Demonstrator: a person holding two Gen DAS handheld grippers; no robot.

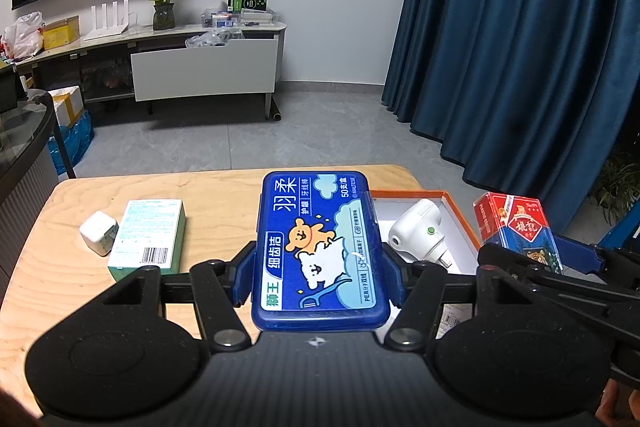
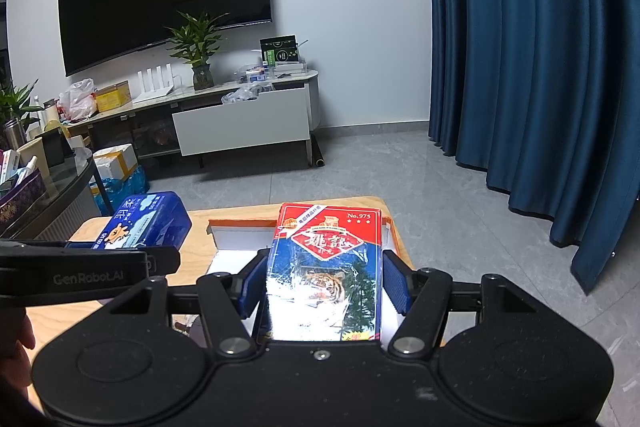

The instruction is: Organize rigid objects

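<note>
partway, by my reading: the left gripper (image 1: 320, 267) is clamped on the blue floss case (image 1: 320, 251) and the right gripper (image 2: 324, 283) on the red card box (image 2: 326, 267), both above the orange-rimmed box (image 1: 460, 211) (white device (image 1: 420, 231) already inside); green carton (image 1: 148, 239) and white cube (image 1: 98, 233) wait on the table (image 1: 48, 287).

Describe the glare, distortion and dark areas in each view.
Left wrist: fisheye bends the table edge, corners vignette black, floss box sharp. Right wrist: glare washes out the near end of the card box; the TV bows, corners dark.
</note>
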